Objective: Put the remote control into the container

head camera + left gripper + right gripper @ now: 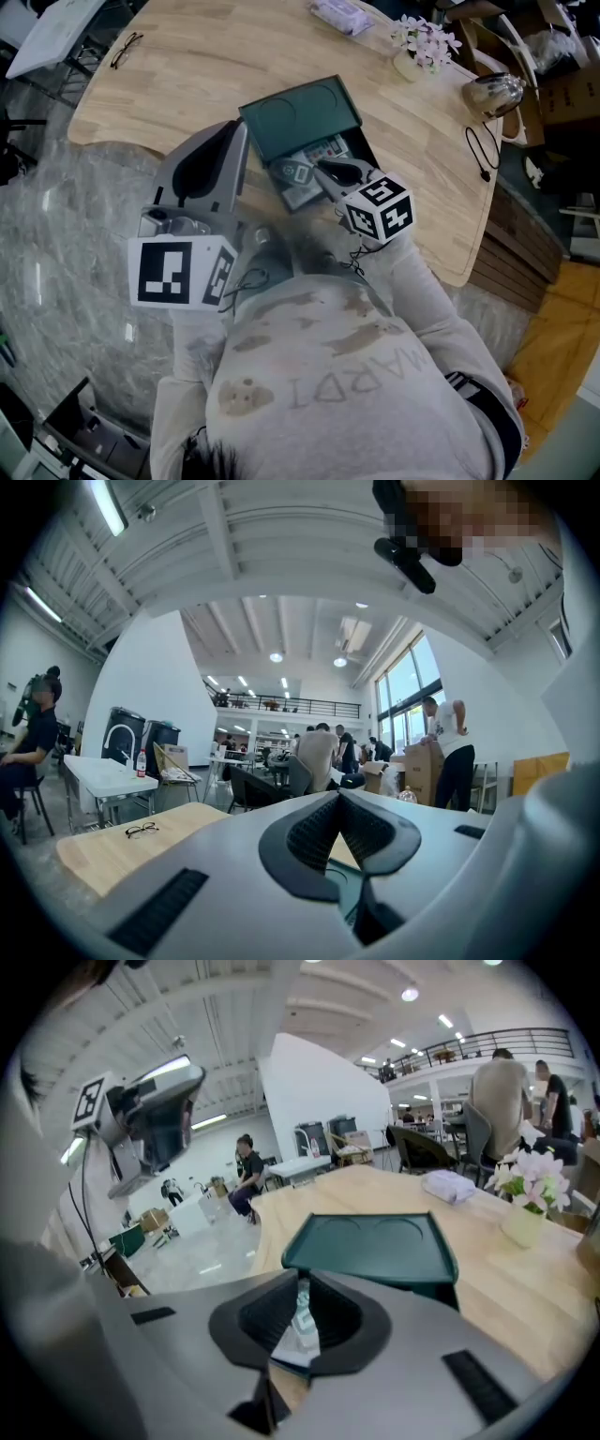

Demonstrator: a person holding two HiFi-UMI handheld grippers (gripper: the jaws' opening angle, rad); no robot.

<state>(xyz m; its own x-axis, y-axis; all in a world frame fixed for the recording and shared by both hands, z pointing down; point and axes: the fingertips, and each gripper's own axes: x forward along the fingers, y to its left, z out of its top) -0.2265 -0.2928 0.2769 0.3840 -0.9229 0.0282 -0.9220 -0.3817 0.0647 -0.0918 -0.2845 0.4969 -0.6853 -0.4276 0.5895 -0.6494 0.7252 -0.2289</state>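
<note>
Step in hand, as I'm reading it: getting the remote down into the container [298, 120]. It's sitting on the table [178, 84] w/ its lid tipped back and the opening facing me.

My R gripper [298, 1283] is clamping the remote [302, 1335]. The jaws are nearly together, w/ the pads pressing on it, so it's showing edge-on betw them. In the head view the remote is lying right at the container's near edge, just below the lid. I can't tell if it's touching the rim or already partly inside.

My L gripper [339, 797] is pointing level just beside the container's left side, jaws together, nothing betw them. I can't tell if it's touching the box. It could be useful there as a stop if the box slides.

Doing it well, imo:
- The grip is looking narrow, so the long body is prob wanting to swing. I'm going slow w/ a firm squeeze.
- I'm lining the remote's long axis up w/ the opening before lowering.
- I'm staying clear of the lid, since a knock could flip it shut.
- I'm setting the remote down on the box floor before opening the jaws, not dropping it.

Writing:
- The sweatshirt [328, 375] is showing "MARDI", upside down from the head cam.
- The cube [380, 208] on the R gripper is carrying b/w square markers only, no text.
- The remote's button print is too small to read.
- I'm seeing no brand on the container.
</note>
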